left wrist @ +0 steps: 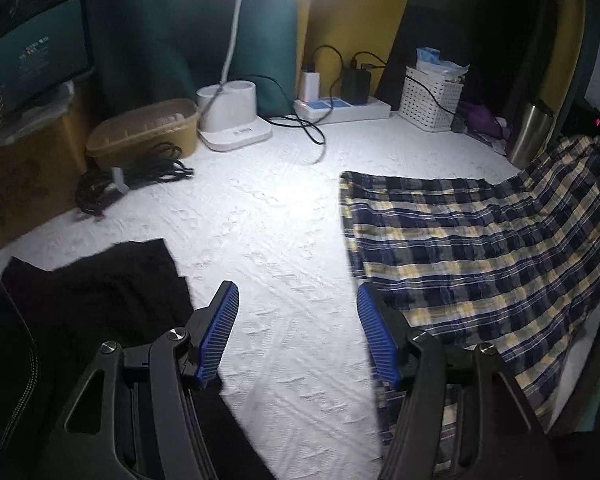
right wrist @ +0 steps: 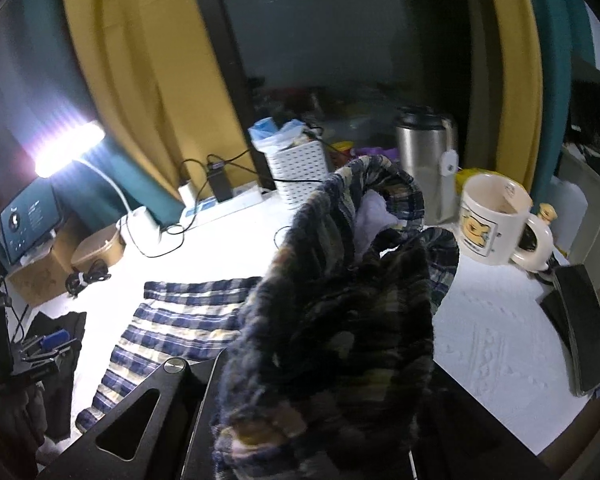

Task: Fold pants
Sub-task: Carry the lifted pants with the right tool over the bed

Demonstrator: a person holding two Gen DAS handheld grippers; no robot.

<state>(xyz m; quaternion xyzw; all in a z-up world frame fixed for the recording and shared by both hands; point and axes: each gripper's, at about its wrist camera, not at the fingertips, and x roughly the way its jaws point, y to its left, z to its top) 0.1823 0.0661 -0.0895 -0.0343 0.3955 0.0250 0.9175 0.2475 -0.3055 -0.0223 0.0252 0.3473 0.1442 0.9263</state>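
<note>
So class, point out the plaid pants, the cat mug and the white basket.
plaid pants (left wrist: 472, 248): left wrist view, flat middle of fabric.
cat mug (right wrist: 485, 224): right wrist view, printed side.
white basket (left wrist: 430, 102): left wrist view, perforated front wall.

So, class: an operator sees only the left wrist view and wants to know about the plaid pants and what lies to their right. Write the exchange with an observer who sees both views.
Operator: Is the far end of the plaid pants held?
Observer: Yes. The right tool is shut on the bunched waistband, lifted off the white cloth.
Operator: What stands right of the steel flask?
Observer: A cream mug with a cartoon print.
Operator: Anything beyond it?
Observer: A dark flat case near the edge.
</note>
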